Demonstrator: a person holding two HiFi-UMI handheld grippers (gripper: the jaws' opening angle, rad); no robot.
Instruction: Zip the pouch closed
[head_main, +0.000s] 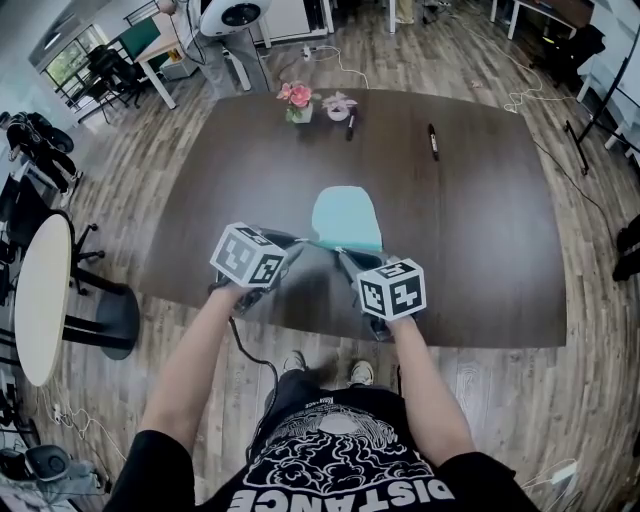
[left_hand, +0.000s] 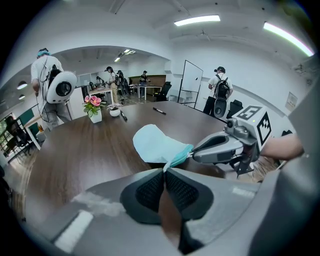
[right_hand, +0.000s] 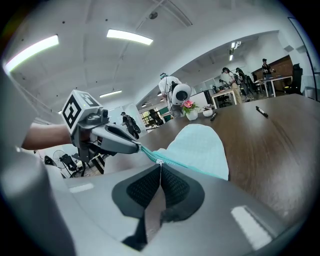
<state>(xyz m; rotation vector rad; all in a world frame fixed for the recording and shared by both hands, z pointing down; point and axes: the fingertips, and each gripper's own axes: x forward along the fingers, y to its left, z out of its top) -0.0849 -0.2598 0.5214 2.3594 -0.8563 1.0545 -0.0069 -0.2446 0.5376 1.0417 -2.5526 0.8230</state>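
Observation:
A light teal pouch (head_main: 346, 217) lies flat on the dark wooden table (head_main: 480, 230), its zipper edge toward me. My left gripper (head_main: 303, 243) is shut on the pouch's near corner at the zipper's end, seen pinched at its own pads (left_hand: 164, 171). My right gripper (head_main: 341, 253) is shut on the small zipper pull (right_hand: 159, 162), a short way along the teal zipper (right_hand: 195, 168) from the left gripper (right_hand: 138, 147). In the left gripper view the right gripper (left_hand: 192, 153) meets the pouch (left_hand: 155, 142) at its teal edge. The near edge is slightly lifted between both tips.
At the table's far side stand a pot of pink flowers (head_main: 297, 102) and a small white bowl (head_main: 338, 107), with a black marker (head_main: 433, 141) to the right. A round pale table (head_main: 40, 296) stands on the left. People (left_hand: 218, 95) stand in the background.

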